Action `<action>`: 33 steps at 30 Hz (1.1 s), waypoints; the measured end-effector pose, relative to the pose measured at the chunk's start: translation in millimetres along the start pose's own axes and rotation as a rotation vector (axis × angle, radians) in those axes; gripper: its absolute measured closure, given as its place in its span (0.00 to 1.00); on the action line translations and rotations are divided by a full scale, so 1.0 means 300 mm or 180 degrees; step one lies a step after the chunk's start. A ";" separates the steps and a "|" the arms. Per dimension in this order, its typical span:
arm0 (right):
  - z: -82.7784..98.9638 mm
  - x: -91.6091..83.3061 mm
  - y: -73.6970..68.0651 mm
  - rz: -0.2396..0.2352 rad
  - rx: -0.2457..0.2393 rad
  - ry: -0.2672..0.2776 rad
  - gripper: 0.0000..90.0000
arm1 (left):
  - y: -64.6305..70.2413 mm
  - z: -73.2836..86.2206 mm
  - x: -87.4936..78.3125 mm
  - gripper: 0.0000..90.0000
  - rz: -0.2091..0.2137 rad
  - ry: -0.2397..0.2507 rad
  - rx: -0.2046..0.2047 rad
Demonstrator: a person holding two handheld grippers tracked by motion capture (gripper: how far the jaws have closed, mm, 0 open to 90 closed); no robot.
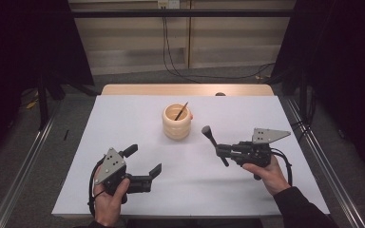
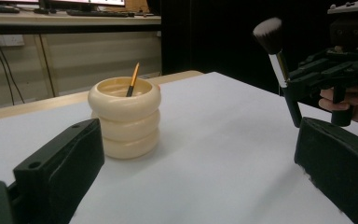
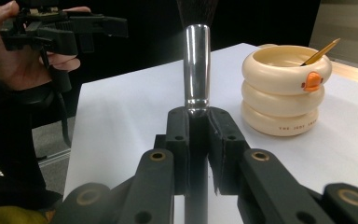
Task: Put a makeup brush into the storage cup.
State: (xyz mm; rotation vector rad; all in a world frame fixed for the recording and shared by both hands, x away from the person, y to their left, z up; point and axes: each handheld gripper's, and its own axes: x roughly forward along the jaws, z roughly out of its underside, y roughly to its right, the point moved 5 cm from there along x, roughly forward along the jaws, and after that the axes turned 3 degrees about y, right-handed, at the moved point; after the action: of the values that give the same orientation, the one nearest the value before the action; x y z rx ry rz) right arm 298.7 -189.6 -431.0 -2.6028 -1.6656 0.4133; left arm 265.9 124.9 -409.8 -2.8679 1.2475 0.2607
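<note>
A cream ringed holder (image 1: pixel 177 122) stands mid-table with a thin brush (image 1: pixel 181 110) leaning inside it. In the right gripper view the holder (image 3: pixel 285 88) bears a small orange knob, and in the left gripper view the thin brush (image 2: pixel 132 80) pokes out of the holder (image 2: pixel 124 116). My right gripper (image 1: pixel 222 152) is shut on a makeup brush (image 1: pixel 214 140), held above the table to the holder's right. The brush's silver ferrule (image 3: pixel 196 70) rises between the jaws. My left gripper (image 1: pixel 145 161) is open near the front left, with nothing between its jaws.
The white table (image 1: pixel 123 118) has a wooden strip along its far edge (image 1: pixel 185 90). Metal rails (image 1: pixel 24 161) run along both sides on the floor. Cables (image 1: pixel 171 52) hang down behind the table.
</note>
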 end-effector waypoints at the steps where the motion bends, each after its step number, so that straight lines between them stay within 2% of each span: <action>1: 0.001 0.002 -0.001 -0.0011 -0.0003 -0.0011 0.88 | 0.006 -0.005 0.008 0.01 0.0047 0.0030 -0.0009; 4: 0.005 0.011 -0.007 -0.0041 -0.0026 -0.0054 0.88 | 0.018 -0.013 0.025 0.01 0.0063 0.0004 0.0037; 6: 0.004 0.015 -0.015 -0.0067 -0.0040 -0.0060 0.88 | 0.026 -0.019 0.035 0.02 0.0104 0.0025 0.0007; 7: 0.004 0.016 -0.018 -0.0072 -0.0037 -0.0062 0.88 | 0.025 -0.023 0.038 0.02 0.0125 -0.0001 0.0048; 11: 0.008 0.029 -0.024 -0.0108 -0.0048 -0.0071 0.88 | 0.031 -0.046 0.050 0.02 0.0151 0.0049 0.0039; 13: 0.008 0.034 -0.028 -0.0107 -0.0039 -0.0067 0.88 | 0.038 -0.052 0.058 0.02 0.0155 0.0031 0.0087; 15: 0.007 0.039 -0.029 -0.0108 -0.0045 -0.0064 0.88 | 0.049 -0.054 0.069 0.02 0.0249 -0.0045 0.0137; 16: 0.007 0.041 -0.030 -0.0105 -0.0040 -0.0061 0.88 | 0.058 -0.057 0.076 0.02 0.0350 -0.0028 0.0183; 18: 0.009 0.046 -0.033 -0.0124 -0.0039 -0.0073 0.88 | 0.071 -0.064 0.087 0.02 0.0343 -0.0040 0.0236; 20: 0.011 0.051 -0.036 -0.0133 -0.0050 -0.0090 0.88 | 0.080 -0.072 0.101 0.02 0.0350 -0.0031 0.0245; 24: 0.009 0.063 -0.045 -0.0174 -0.0058 -0.0091 0.88 | 0.100 -0.074 0.132 0.02 0.0459 0.0005 0.0140; 25: 0.009 0.067 -0.047 -0.0189 -0.0052 -0.0091 0.88 | 0.103 -0.075 0.137 0.02 0.0479 0.0002 0.0166; 26: 0.008 0.071 -0.049 -0.0198 -0.0059 -0.0086 0.88 | 0.107 -0.077 0.142 0.02 0.0440 -0.0003 0.0163; 27: 0.008 0.073 -0.050 -0.0187 -0.0066 -0.0092 0.88 | 0.109 -0.078 0.147 0.02 0.0491 0.0009 0.0167; 28: 0.007 0.077 -0.051 -0.0195 -0.0069 -0.0098 0.88 | 0.112 -0.078 0.153 0.02 0.0483 0.0021 0.0161; 29: 0.007 0.080 -0.053 -0.0199 -0.0067 -0.0093 0.88 | 0.110 -0.076 0.158 0.02 0.0451 -0.0020 0.0204; 31: 0.009 0.088 -0.059 -0.0251 -0.0085 -0.0114 0.88 | 0.111 -0.079 0.169 0.02 0.0448 0.0002 0.0122; 32: 0.010 0.092 -0.063 -0.0256 -0.0098 -0.0120 0.88 | 0.110 -0.082 0.174 0.03 0.0505 0.0017 0.0121; 33: 0.010 0.096 -0.067 -0.0288 -0.0104 -0.0131 0.88 | 0.109 -0.084 0.176 0.03 0.0486 0.0003 0.0141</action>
State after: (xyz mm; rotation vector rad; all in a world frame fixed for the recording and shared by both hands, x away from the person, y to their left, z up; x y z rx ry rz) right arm 291.4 -155.6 -436.7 -2.5460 -1.8099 0.4423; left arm 281.4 62.3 -391.0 -2.7400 1.4553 0.2292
